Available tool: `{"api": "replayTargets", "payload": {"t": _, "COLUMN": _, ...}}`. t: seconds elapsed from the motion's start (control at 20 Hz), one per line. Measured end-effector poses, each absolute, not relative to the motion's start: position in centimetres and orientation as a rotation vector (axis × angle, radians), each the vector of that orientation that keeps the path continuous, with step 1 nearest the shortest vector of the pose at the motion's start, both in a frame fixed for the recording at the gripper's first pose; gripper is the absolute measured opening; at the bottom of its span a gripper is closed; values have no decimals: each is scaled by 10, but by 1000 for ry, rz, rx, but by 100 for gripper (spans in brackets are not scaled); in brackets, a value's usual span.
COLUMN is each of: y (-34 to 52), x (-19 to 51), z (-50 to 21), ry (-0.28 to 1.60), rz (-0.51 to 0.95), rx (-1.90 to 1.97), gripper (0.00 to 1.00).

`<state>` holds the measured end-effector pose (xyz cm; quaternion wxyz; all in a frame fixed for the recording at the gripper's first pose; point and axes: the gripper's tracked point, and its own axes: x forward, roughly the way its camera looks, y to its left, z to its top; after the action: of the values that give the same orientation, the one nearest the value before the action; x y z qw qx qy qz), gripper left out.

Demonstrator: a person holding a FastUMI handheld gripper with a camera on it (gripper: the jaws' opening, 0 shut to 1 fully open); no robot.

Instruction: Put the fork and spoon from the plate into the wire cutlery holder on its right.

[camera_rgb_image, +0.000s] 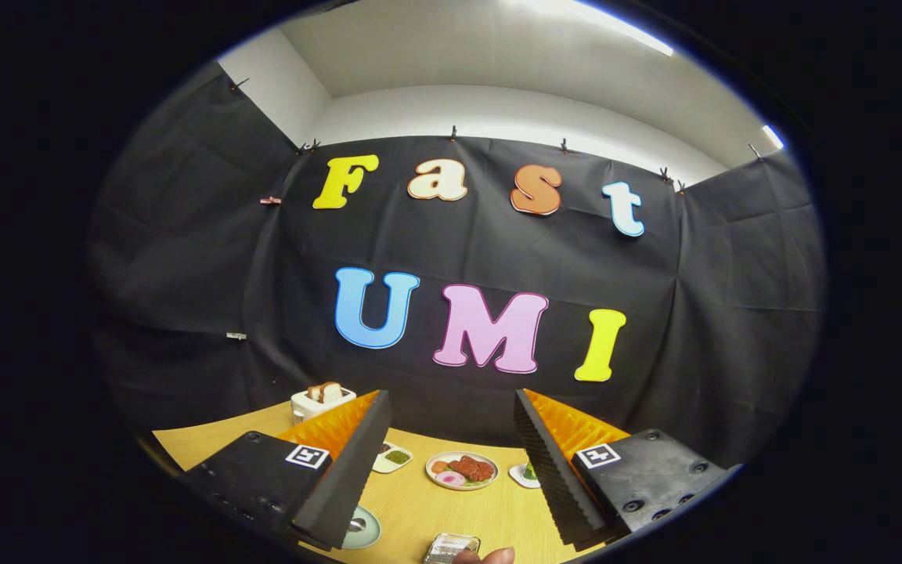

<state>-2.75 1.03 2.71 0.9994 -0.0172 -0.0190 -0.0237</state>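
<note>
Right now we hold the gripper (pixel 451 446) raised above a yellowish wooden table (pixel 420 509), its two fingers spread wide apart with nothing between them; they tilt outward like an open V and touch nothing.

We take the round plate of food (pixel 462 470) as our landmark. It sits on the table in the gap between the fingers, beyond their tips, and carries reddish-brown pieces, a pink piece and something orange. Left of that plate, partly behind the left finger, we see a small rectangular dish with green stuff (pixel 393 457). Right of the plate, just at the inner edge of the right finger, lies a small white dish with a green dab (pixel 527 473). Farther back and well left of the plate, a white toaster (pixel 321 403) stands with slices of bread poking out of its top.

Nearer to us than the plate, a greenish plate (pixel 363 528) peeks out from beside the left finger; we see a dark round shape on it, but we cannot tell whether it is the fork or spoon. Also nearer than the food plate, and a little to its right of that greenish one, we see the top of the wire cutlery holder (pixel 451 547), with a fingertip (pixel 490 556) of a person touching or just beside its rim.
</note>
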Motion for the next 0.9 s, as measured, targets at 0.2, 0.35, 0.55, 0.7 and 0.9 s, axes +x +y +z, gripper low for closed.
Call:
{"api": "replayTargets", "payload": {"t": 0.2, "y": 18, "x": -28, "z": 27, "ry": -32, "rz": -53, "rx": -36, "gripper": 98}}
{"api": "replayTargets", "payload": {"t": 0.35, "y": 34, "x": -25, "z": 19, "ry": 0, "rz": -31, "rx": -36, "gripper": 98}}
{"api": "replayTargets", "payload": {"t": 0.55, "y": 70, "x": -21, "z": -30, "ry": 203, "rz": 49, "rx": 8, "gripper": 98}}
{"api": "replayTargets", "payload": {"t": 0.7, "y": 97, "x": -22, "z": -77, "ry": 380, "rz": 92, "rx": 49, "gripper": 98}}
{"api": "replayTargets", "payload": {"t": 0.9, "y": 141, "x": -32, "z": -156, "ry": 644, "rz": 148, "rx": 122, "gripper": 99}}
